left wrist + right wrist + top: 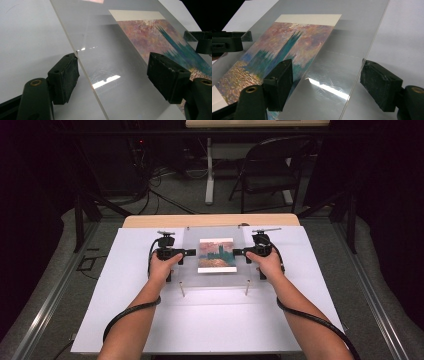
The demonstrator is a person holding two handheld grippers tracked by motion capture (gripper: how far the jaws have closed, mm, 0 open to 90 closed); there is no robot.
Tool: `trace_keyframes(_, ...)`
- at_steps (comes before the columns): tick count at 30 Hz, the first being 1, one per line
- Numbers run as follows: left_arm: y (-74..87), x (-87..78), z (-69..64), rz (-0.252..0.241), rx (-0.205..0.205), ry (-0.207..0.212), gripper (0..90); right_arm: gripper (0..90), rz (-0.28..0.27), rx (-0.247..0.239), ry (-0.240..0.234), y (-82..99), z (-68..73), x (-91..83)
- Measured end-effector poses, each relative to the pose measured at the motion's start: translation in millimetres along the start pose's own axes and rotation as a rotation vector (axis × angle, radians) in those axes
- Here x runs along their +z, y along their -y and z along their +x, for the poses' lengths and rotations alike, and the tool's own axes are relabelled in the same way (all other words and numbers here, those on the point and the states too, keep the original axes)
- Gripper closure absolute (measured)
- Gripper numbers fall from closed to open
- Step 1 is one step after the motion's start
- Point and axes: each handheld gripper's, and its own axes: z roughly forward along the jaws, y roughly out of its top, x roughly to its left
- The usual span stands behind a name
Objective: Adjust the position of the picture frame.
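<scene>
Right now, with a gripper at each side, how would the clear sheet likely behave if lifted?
The clear sheet looks flat with a straight, thick edge, so probably stiff rather than floppy. Its glossy, glare-streaked face suggests it may slip between the pads. The picture appears to lie under it and might stay behind or shift. Both the left gripper and right gripper straddle its edges, open.

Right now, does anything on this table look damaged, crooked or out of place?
Only light wear: the clear acrylic sheet over the pink-and-teal painted print shows fine scratches where light glares. Left gripper and right gripper straddle its side edges, jaws open.
</scene>
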Motion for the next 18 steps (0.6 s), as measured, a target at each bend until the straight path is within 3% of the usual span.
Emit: trace_keyframes(18,-1.7,3.6,2.5,0.007,-0.023,0.027,25.2,23.6,0.007,0.036,-0.024,-0.9,-1.0,6.4)
